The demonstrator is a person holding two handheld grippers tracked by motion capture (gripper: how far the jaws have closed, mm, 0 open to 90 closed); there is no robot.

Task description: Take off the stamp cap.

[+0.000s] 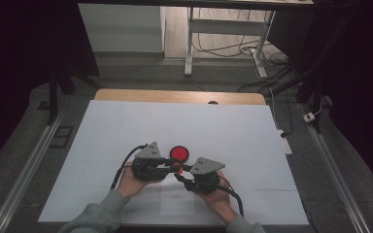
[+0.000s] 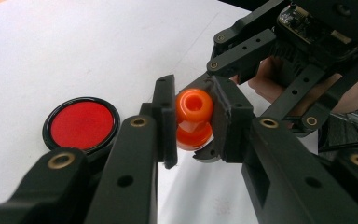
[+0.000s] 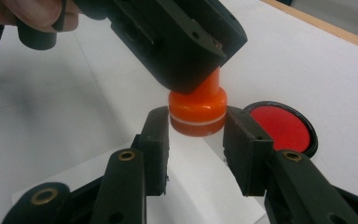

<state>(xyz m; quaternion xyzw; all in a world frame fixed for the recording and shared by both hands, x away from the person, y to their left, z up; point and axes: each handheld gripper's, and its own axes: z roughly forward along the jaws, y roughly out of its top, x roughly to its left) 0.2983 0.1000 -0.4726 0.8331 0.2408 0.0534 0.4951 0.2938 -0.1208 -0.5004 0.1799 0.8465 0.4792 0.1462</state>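
Forearms in grey sleeves enter at the near edge of the white table [image 1: 126, 121]. Left gripper [image 1: 171, 166]: jaws clamped on the upper knob of an orange plastic piece [image 2: 193, 119], held above the table centre. Red disc [image 1: 178, 153], black-rimmed: lying just beyond. Right gripper [image 1: 180, 175]: jaws narrow, flanking the piece's wider base; contact unclear.

orange knob-shaped piece [image 2: 193, 119] | glossy, round head, wider base | lifted off table | beside red disc [image 2: 81, 124]
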